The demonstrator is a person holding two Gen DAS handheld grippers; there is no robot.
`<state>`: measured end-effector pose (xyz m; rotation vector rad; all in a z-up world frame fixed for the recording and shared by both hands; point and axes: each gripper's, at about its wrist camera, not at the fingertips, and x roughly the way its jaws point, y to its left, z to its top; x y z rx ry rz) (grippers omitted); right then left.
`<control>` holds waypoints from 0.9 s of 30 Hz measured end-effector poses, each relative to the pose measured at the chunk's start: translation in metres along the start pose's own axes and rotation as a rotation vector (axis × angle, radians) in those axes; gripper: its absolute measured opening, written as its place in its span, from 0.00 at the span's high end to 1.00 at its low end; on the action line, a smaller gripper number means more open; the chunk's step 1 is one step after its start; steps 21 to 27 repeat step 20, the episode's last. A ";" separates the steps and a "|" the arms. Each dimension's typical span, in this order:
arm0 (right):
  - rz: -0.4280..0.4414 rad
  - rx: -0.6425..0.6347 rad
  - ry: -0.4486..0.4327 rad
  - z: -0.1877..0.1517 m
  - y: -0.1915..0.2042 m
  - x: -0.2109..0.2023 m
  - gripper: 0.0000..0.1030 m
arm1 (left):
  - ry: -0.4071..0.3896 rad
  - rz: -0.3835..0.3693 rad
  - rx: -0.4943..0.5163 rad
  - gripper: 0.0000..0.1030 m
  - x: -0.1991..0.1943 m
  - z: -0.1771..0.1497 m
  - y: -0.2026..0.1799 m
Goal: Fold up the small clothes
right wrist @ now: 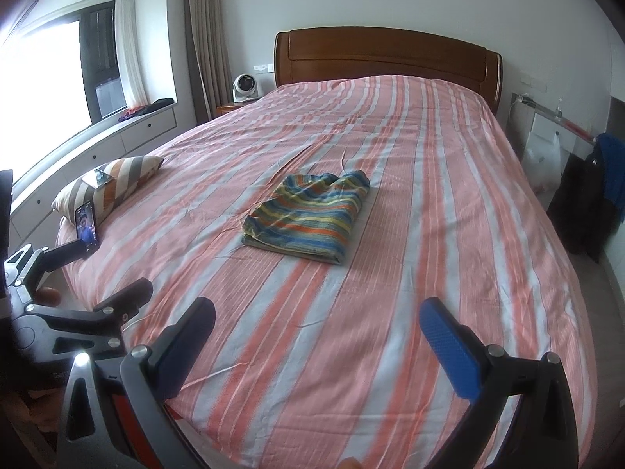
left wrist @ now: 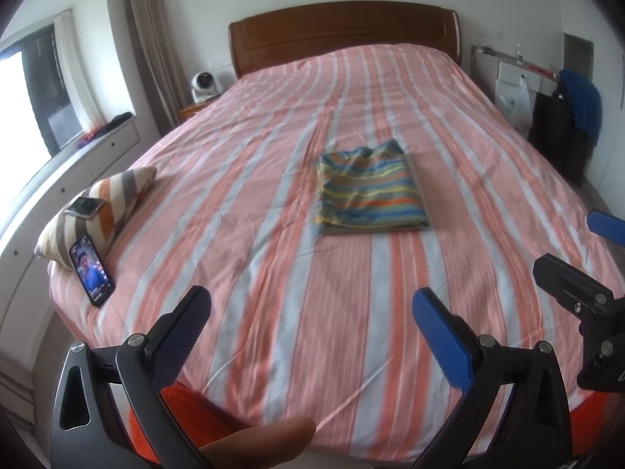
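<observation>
On bed [left wrist: 273, 312]: folded striped garment [left wrist: 369, 191]; both claws [left wrist: 312, 314] [right wrist: 318, 322] spread, empty.

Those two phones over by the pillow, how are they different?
One phone stands propped against the striped pillow, its screen lit and showing a person. The other phone lies flat on top of the pillow, and its face looks pale with no picture. Both sit at the bed's left edge, far from both grippers.

Cloth, wood and textured pads
Soft matt striped bedsheet [left wrist: 273, 179] lying under woven folded garment [left wrist: 367, 191]; headboard [left wrist: 343, 35] showing glossy wood
</observation>
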<state>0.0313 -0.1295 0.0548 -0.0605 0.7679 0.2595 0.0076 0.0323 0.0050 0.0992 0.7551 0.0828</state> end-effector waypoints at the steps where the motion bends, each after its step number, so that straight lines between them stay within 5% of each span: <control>1: -0.005 -0.007 0.001 -0.001 0.001 0.000 0.00 | 0.002 0.001 -0.001 0.00 0.001 0.001 0.001; 27: -0.054 -0.010 0.024 0.000 0.005 0.010 0.00 | 0.013 -0.031 -0.033 0.00 0.006 0.001 0.000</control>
